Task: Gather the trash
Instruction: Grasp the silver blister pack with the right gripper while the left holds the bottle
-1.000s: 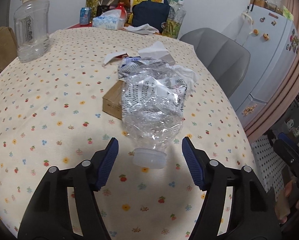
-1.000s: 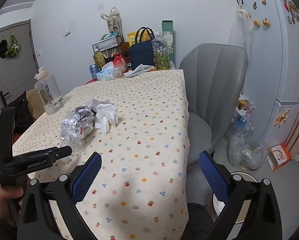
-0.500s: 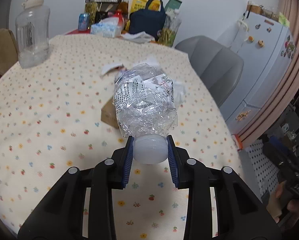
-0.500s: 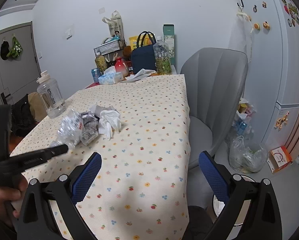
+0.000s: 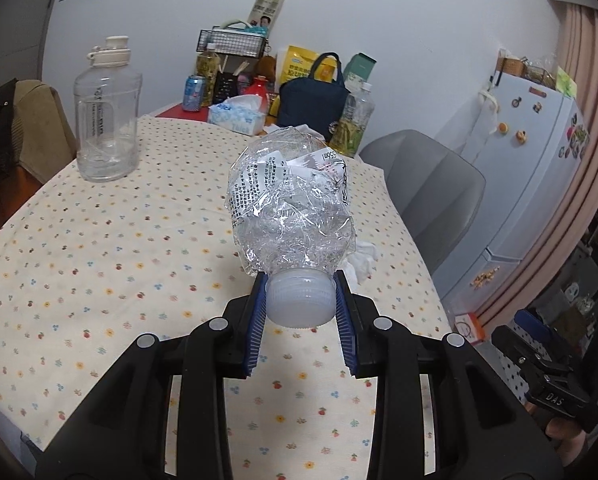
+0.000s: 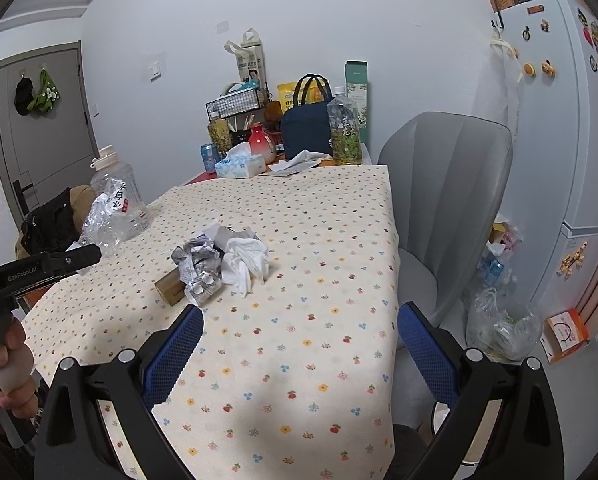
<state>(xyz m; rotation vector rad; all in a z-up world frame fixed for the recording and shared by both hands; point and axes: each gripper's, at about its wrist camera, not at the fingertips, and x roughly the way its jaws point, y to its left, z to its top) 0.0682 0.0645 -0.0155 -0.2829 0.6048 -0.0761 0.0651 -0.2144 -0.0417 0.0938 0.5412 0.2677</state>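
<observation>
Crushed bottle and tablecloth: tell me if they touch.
Apart. The right wrist view shows the crushed bottle held in the air by the left gripper, its jaws shut on the cap, with the tablecloth well below.

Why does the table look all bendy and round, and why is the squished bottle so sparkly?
Left wrist view: the fisheye lens bows the table edges; room light glints off the crushed bottle in the left gripper. Right wrist view: the fridge leans, corners go dark.
</observation>
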